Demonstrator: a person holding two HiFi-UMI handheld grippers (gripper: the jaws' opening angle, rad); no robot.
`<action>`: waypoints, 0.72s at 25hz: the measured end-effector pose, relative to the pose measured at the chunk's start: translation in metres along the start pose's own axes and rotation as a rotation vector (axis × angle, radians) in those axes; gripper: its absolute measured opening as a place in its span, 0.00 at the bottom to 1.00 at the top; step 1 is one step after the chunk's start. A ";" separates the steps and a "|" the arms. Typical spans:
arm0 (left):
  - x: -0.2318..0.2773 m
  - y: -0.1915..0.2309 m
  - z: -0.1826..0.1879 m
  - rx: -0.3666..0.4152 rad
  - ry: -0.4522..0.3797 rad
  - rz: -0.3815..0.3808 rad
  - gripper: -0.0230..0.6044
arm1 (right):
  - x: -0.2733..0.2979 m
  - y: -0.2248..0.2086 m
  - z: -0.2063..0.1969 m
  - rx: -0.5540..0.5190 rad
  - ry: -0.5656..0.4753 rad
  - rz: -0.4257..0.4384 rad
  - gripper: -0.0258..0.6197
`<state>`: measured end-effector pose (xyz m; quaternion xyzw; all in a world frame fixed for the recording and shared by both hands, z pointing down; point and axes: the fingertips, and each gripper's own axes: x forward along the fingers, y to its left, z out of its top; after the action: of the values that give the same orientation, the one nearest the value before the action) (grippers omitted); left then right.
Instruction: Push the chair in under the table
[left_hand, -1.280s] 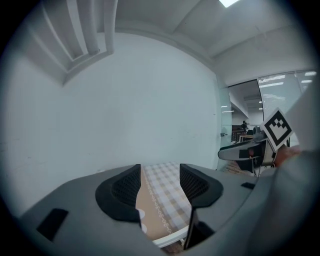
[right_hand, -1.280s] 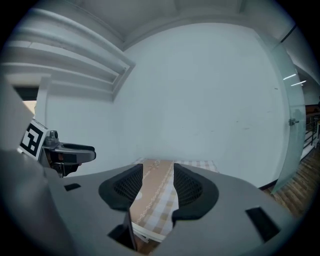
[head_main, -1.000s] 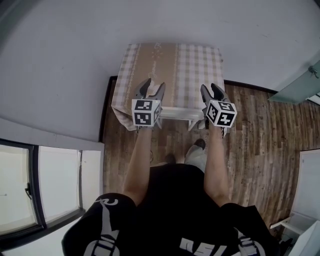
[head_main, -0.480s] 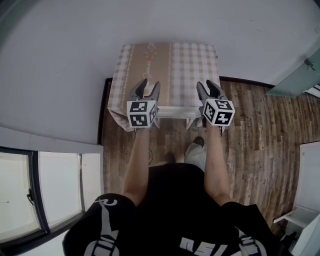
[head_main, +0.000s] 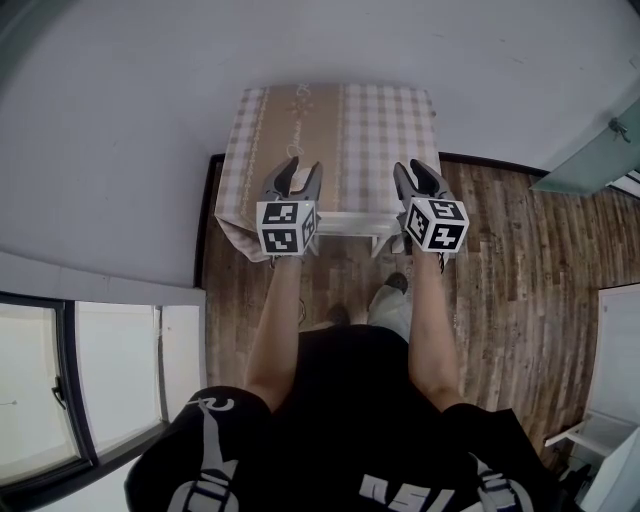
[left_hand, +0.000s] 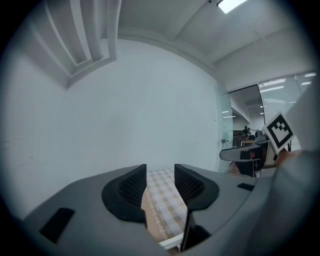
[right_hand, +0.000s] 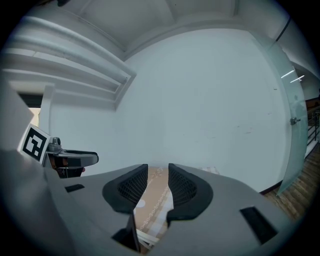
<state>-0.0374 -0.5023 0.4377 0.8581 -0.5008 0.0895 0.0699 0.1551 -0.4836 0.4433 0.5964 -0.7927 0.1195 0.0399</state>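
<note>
The table, under a checked cloth with a tan runner, stands against the wall. The white chair's top rail shows at the table's near edge, with the seat hidden under the cloth. My left gripper hangs over the rail's left end and my right gripper over its right end. Both have just been closing, and both still show a gap. In the left gripper view, the left gripper has only cloth showing between its pads, with the chair rail below. The right gripper likewise frames the cloth and rail.
Dark wood flooring runs right of the table. A grey wall lies behind and to the left. A window frame is at lower left, a glass door at right and white furniture at lower right. My feet stand behind the chair.
Both grippers' jaws stand narrower than a second ago. The hands have stayed over the chair rail, and the view has shifted slightly.
</note>
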 end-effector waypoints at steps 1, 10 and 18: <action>0.000 -0.001 0.000 -0.002 -0.001 -0.003 0.33 | 0.001 0.001 0.000 -0.002 0.000 0.001 0.26; 0.001 -0.007 0.001 0.002 -0.007 -0.016 0.28 | 0.006 0.008 0.000 -0.011 0.005 0.006 0.19; 0.001 0.001 0.001 -0.003 -0.012 0.004 0.21 | 0.010 0.009 -0.002 -0.012 0.013 0.007 0.14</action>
<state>-0.0375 -0.5033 0.4370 0.8576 -0.5030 0.0835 0.0680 0.1438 -0.4899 0.4459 0.5928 -0.7951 0.1186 0.0482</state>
